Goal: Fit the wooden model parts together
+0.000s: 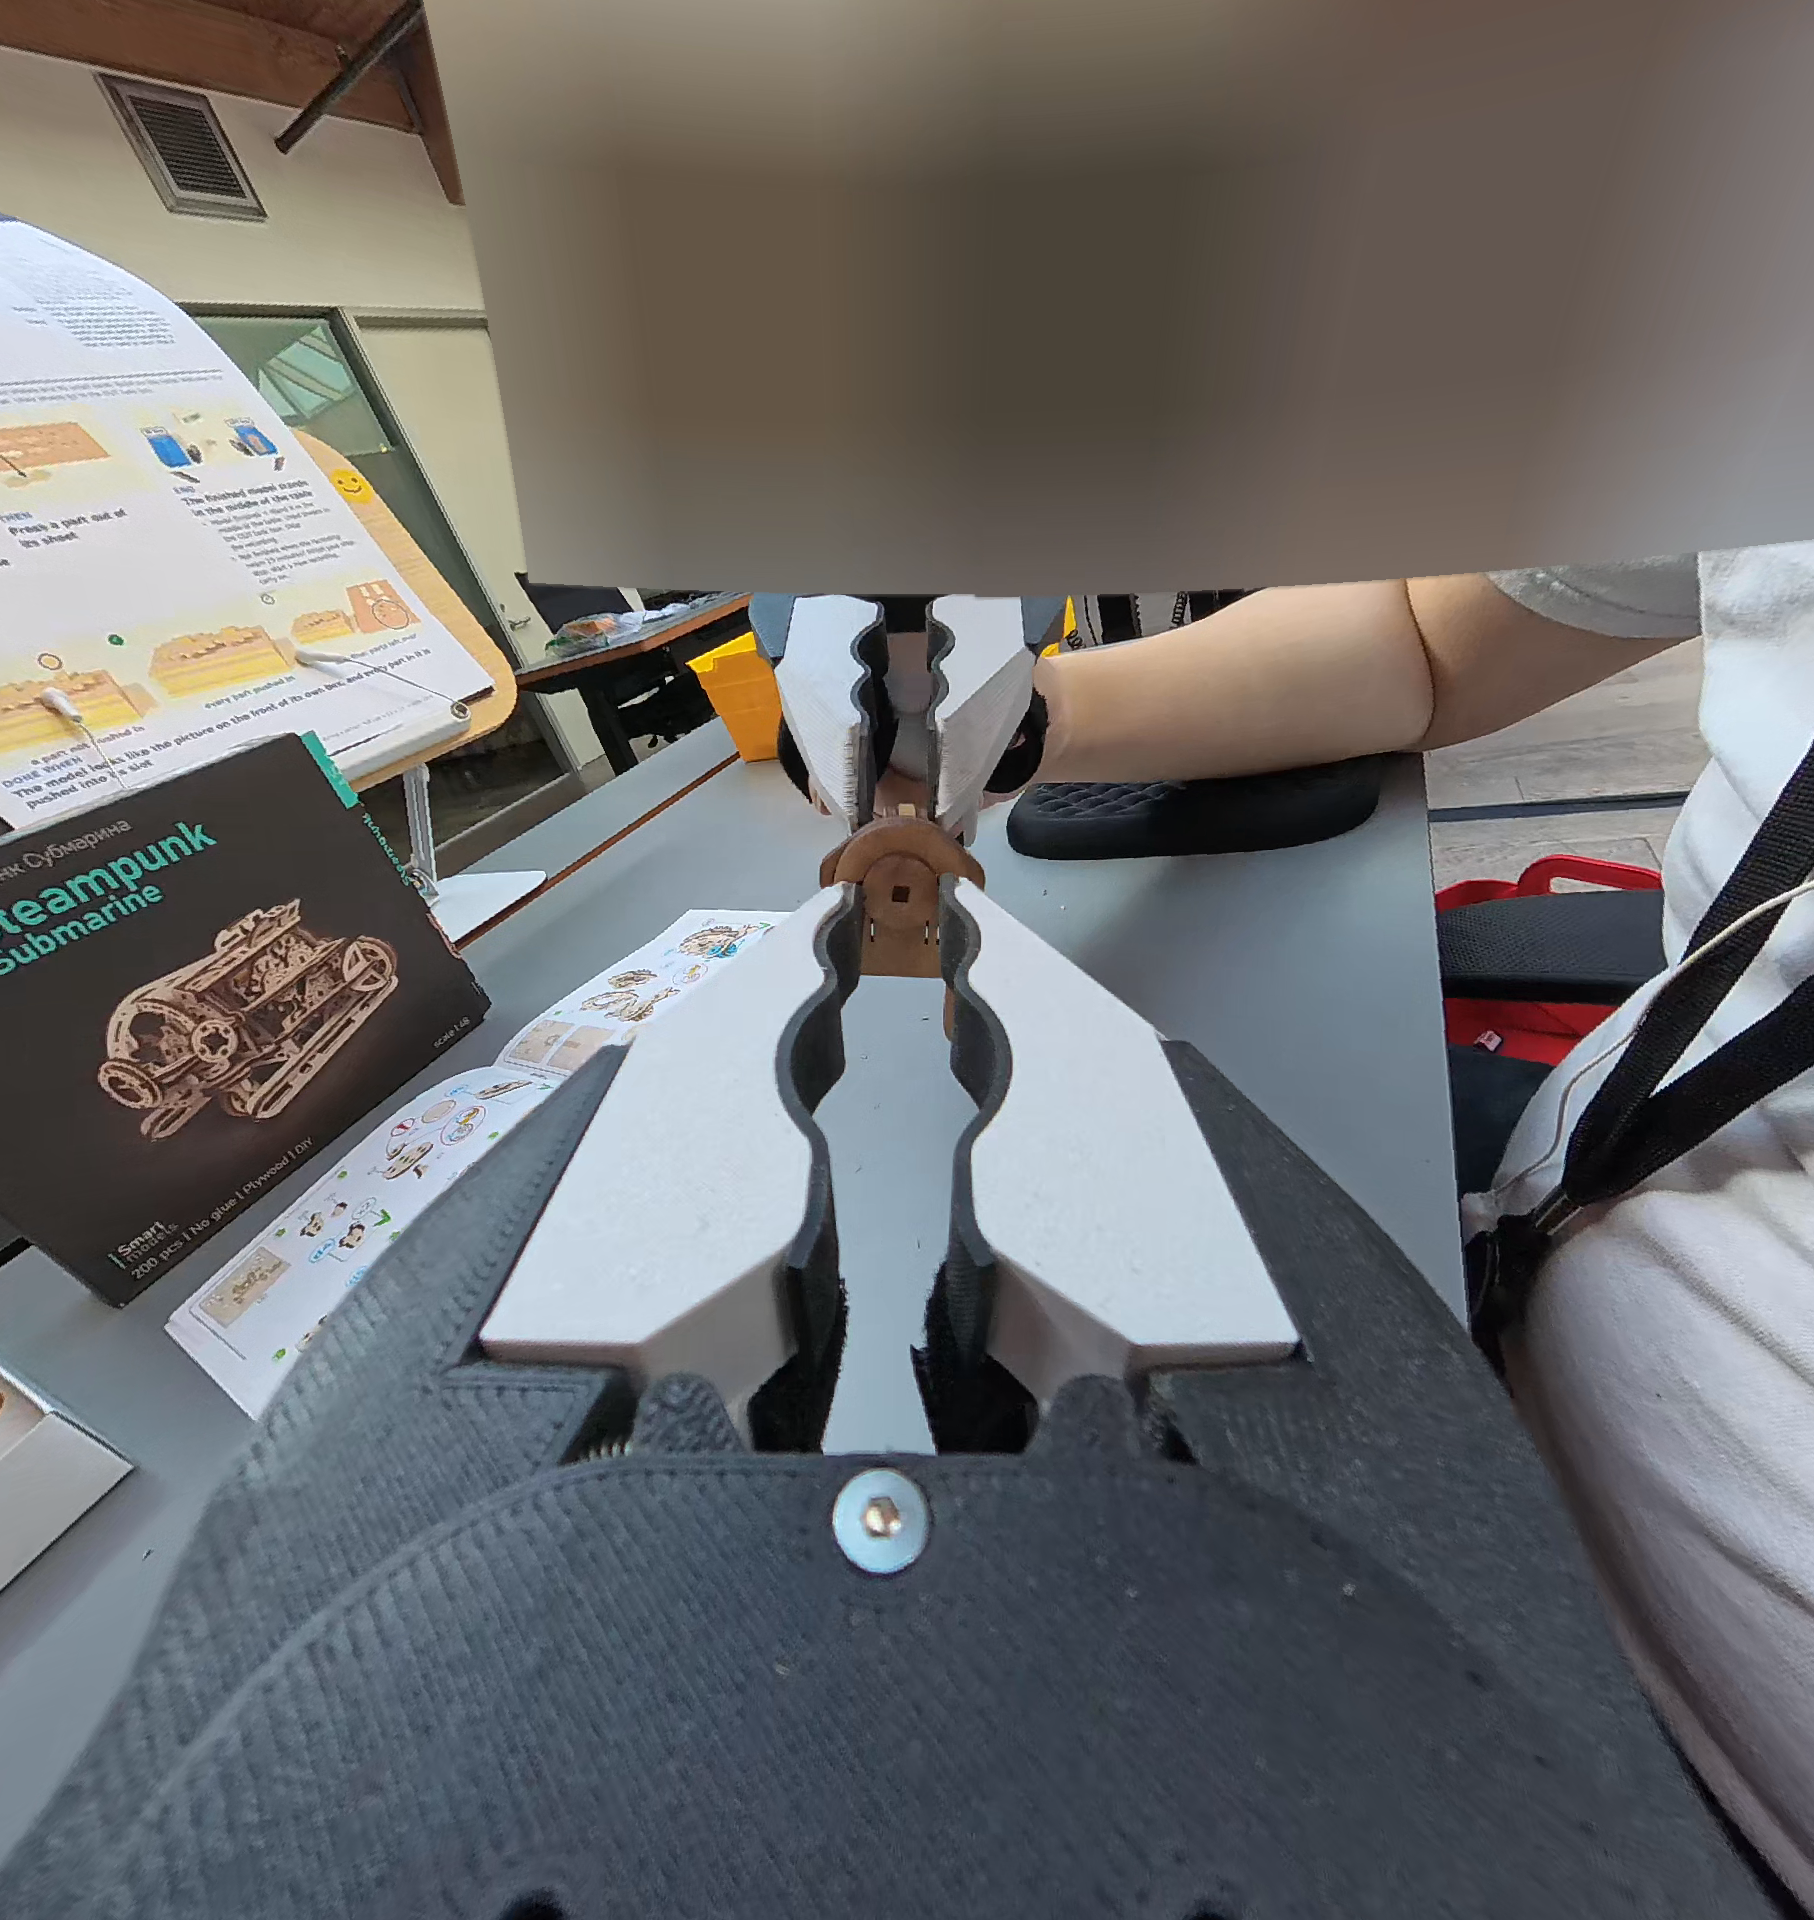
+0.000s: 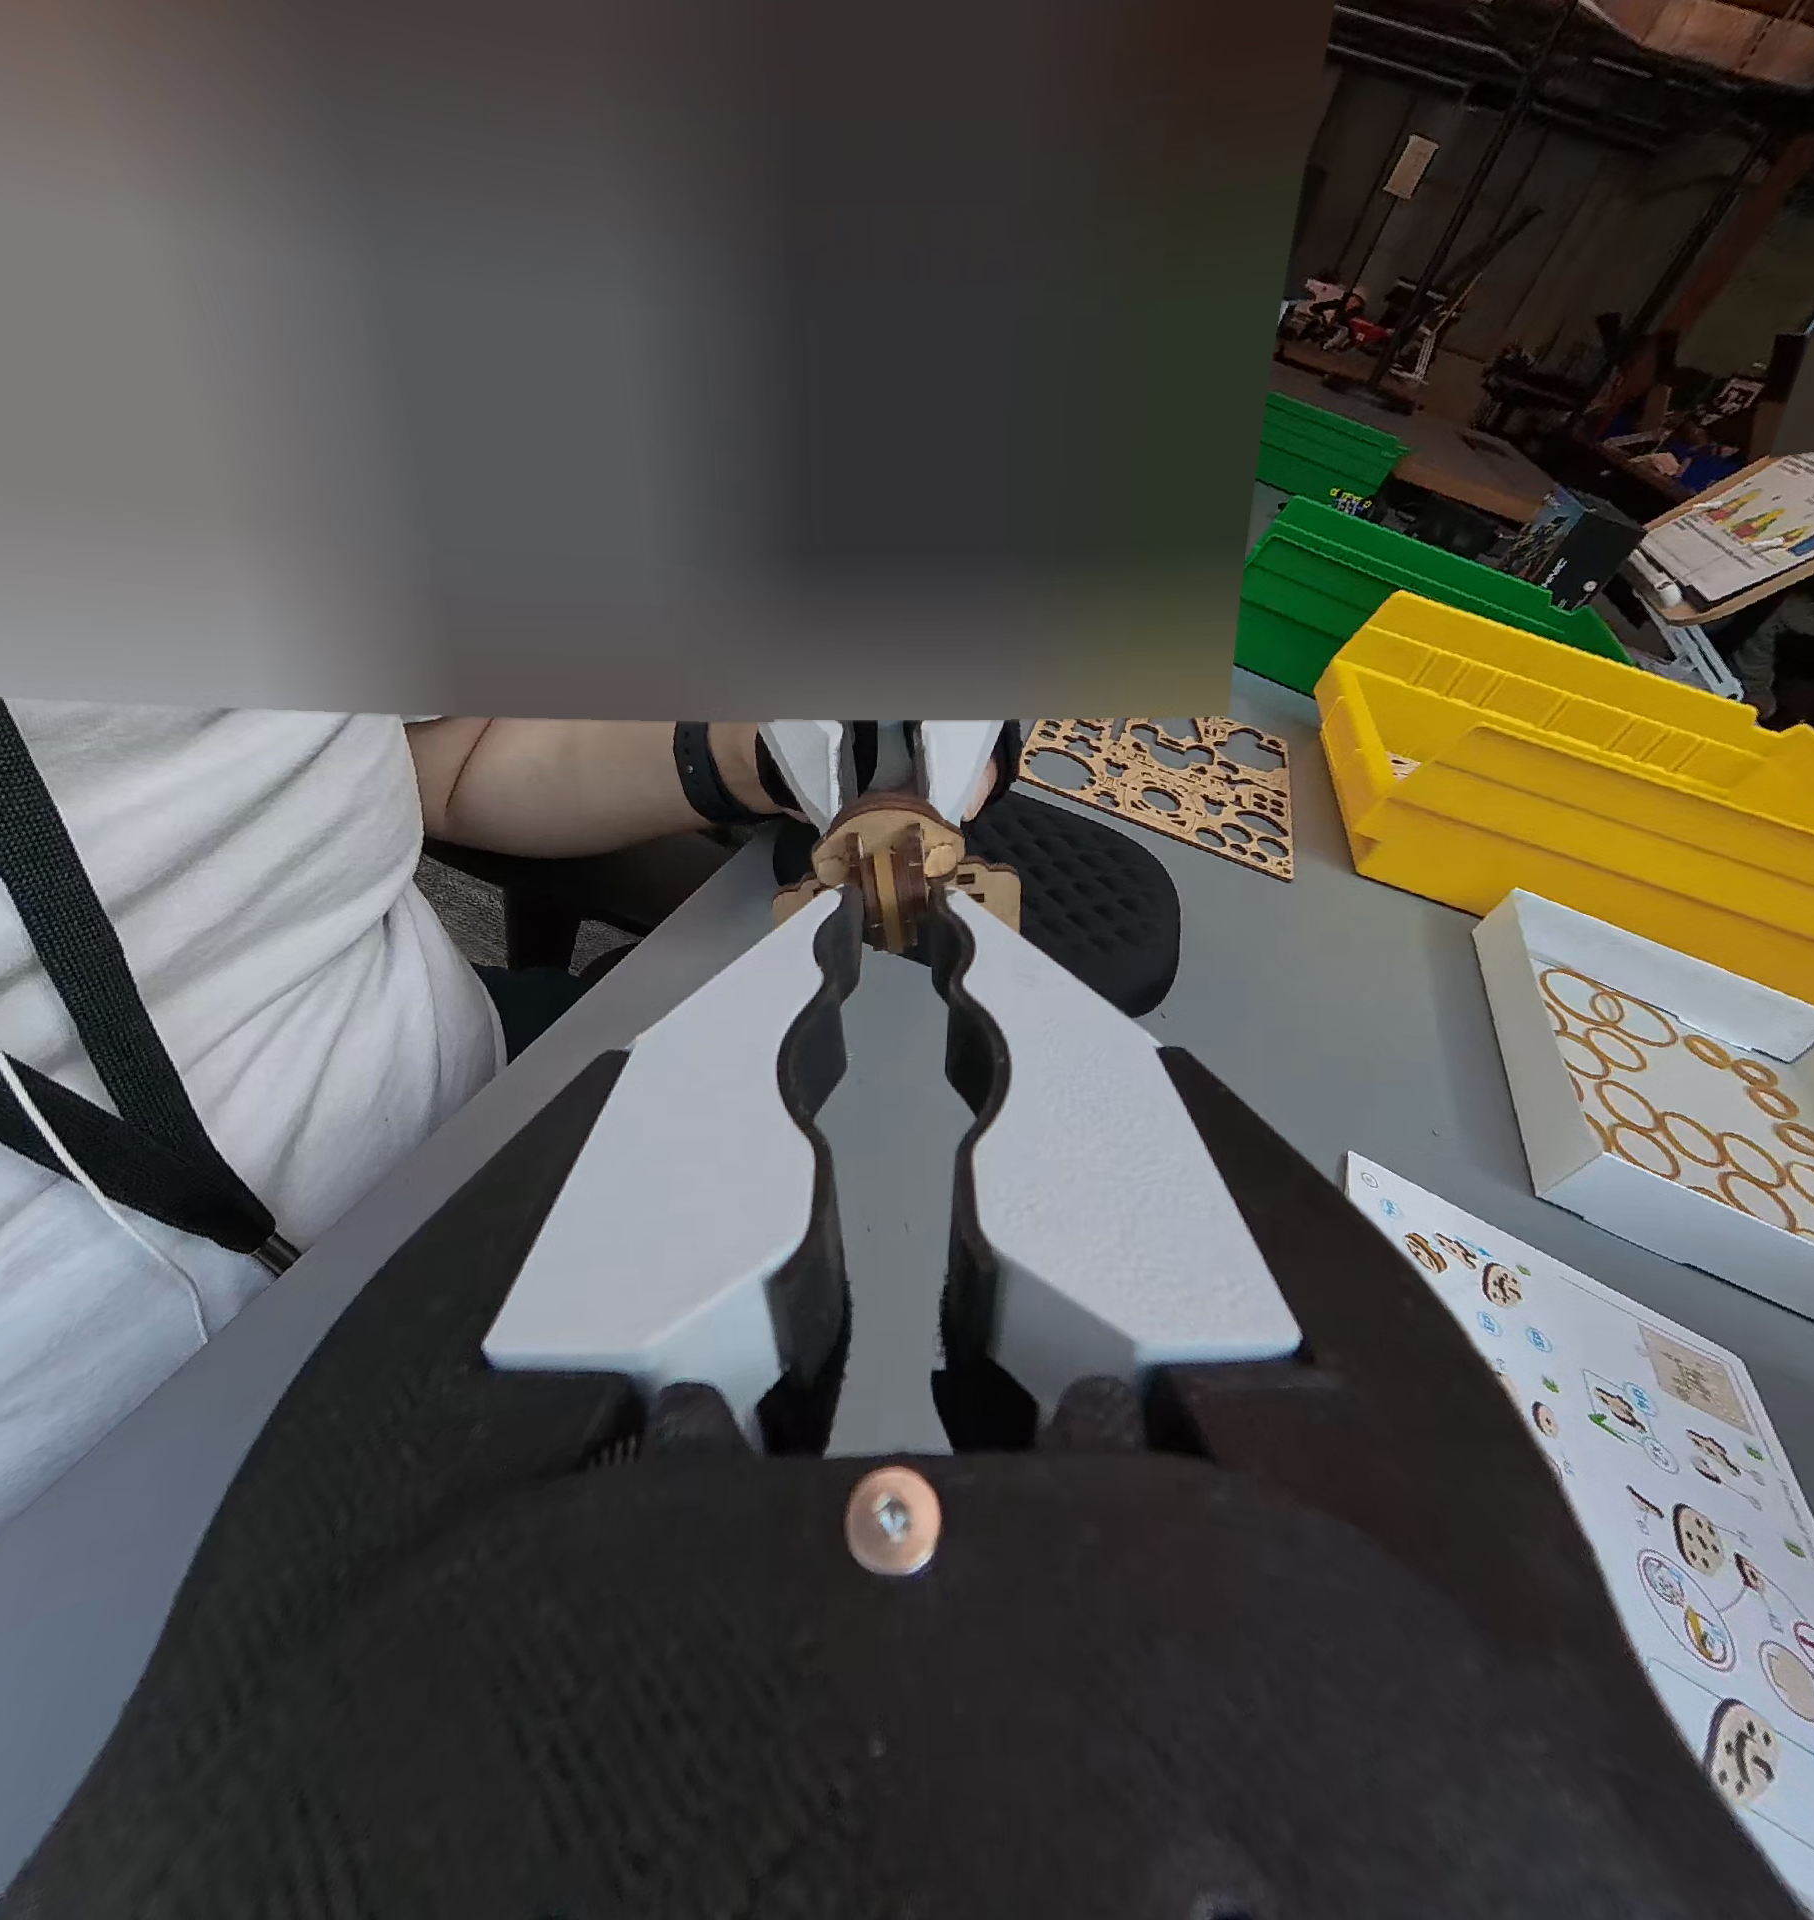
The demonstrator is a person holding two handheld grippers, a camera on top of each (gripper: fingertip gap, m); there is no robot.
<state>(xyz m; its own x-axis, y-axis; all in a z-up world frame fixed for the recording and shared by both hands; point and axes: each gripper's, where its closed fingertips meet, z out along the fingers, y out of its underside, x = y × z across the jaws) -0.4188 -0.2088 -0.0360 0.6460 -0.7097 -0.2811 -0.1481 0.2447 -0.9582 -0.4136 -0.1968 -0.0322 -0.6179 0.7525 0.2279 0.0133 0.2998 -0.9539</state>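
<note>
Both grippers face each other above the grey table (image 1: 1246,987), fingertips almost meeting. My left gripper (image 1: 900,904) is shut on a brown wooden part with a square hole (image 1: 895,935). My right gripper (image 2: 890,909) is shut on a small stack of notched wooden discs (image 2: 887,883). The two parts touch in the narrow gap between the grippers. A curved wooden arch (image 1: 898,847) sits where they join. In the left wrist view the right gripper (image 1: 903,800) shows opposite; in the right wrist view the left gripper (image 2: 887,795) shows behind a pale flat wooden plate (image 2: 991,888).
The dark kit box (image 1: 186,997), a folded leaflet (image 1: 446,1143) and an instruction sheet on a stand (image 1: 155,520) are on one side. Yellow bin (image 2: 1609,769), green bins (image 2: 1381,582), a white tray of wooden rings (image 2: 1692,1122), a punched plywood sheet (image 2: 1163,790) and a black pad (image 2: 1079,904) are on the other. A person in a white shirt sits close. Less than 4 cm separates the two grippers' tips.
</note>
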